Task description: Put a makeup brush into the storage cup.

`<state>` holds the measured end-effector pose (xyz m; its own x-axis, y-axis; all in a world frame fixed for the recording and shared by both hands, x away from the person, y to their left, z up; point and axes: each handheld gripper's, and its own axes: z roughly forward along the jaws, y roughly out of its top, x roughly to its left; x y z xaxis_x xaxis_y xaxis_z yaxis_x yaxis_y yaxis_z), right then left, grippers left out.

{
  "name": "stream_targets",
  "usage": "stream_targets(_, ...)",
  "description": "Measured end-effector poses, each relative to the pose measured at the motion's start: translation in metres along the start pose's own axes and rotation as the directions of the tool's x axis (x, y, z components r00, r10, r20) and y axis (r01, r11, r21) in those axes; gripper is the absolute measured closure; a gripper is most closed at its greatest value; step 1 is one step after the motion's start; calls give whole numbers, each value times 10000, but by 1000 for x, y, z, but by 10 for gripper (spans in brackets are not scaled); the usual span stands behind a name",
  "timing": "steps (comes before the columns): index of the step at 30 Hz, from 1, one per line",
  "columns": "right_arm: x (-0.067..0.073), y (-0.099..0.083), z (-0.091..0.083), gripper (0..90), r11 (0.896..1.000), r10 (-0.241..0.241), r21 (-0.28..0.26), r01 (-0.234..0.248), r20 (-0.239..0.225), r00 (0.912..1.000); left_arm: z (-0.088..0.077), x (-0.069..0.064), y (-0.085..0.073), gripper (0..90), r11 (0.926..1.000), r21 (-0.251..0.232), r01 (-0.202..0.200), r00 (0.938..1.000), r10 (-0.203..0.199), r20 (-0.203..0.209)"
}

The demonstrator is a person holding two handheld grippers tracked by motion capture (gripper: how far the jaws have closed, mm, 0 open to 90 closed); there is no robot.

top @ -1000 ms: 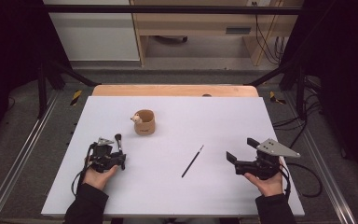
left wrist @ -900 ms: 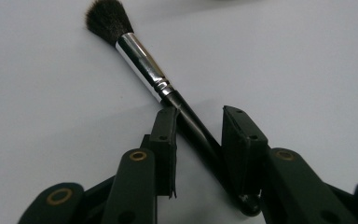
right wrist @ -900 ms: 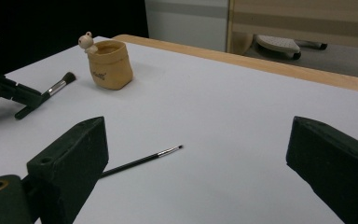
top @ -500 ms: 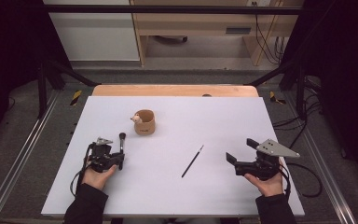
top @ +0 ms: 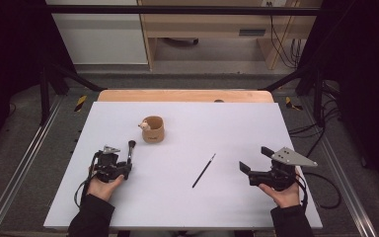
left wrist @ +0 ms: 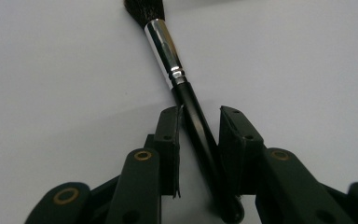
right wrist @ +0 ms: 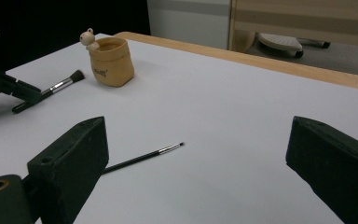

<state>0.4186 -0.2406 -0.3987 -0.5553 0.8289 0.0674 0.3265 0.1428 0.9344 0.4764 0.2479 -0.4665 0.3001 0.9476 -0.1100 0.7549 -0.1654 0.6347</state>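
Note:
A black makeup brush [left wrist: 186, 93] with a silver ferrule and dark bristles lies on the white table [top: 237, 128]. Its handle runs at a slant between the pads of my left gripper [left wrist: 200, 114], whose jaws have just been opening, so a small gap shows beside the handle. In the high view that left gripper [top: 126, 167] rests at the table's left with the makeup brush [top: 131, 150] pointing away. My right gripper [top: 254, 159] rests at the right, open wide and empty. A thin black liner brush [top: 204, 171] lies between the two hands, in front of my right gripper [right wrist: 200, 140].
A tan cup [top: 153, 129] with a small figure on its rim stands behind the makeup brush, also seen as the tan cup [right wrist: 111, 60] in the right gripper view. The table's wooden far edge [top: 185, 95] borders a dark floor.
The makeup brush's head has shifted slightly to the right by the left gripper. Both hands have stayed where they were.

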Motion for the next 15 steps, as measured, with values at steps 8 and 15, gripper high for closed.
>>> stream_targets(8,0,0,0,61,10000,19,-10,-19,-8,10000,0,7,2,785,9960,119,-890,9960,889,70)
stream_targets(15,0,0,0,61,10000,3,12,-3,2,10000,-3,8,2,786,9884,256,-1494,9887,1491,138)
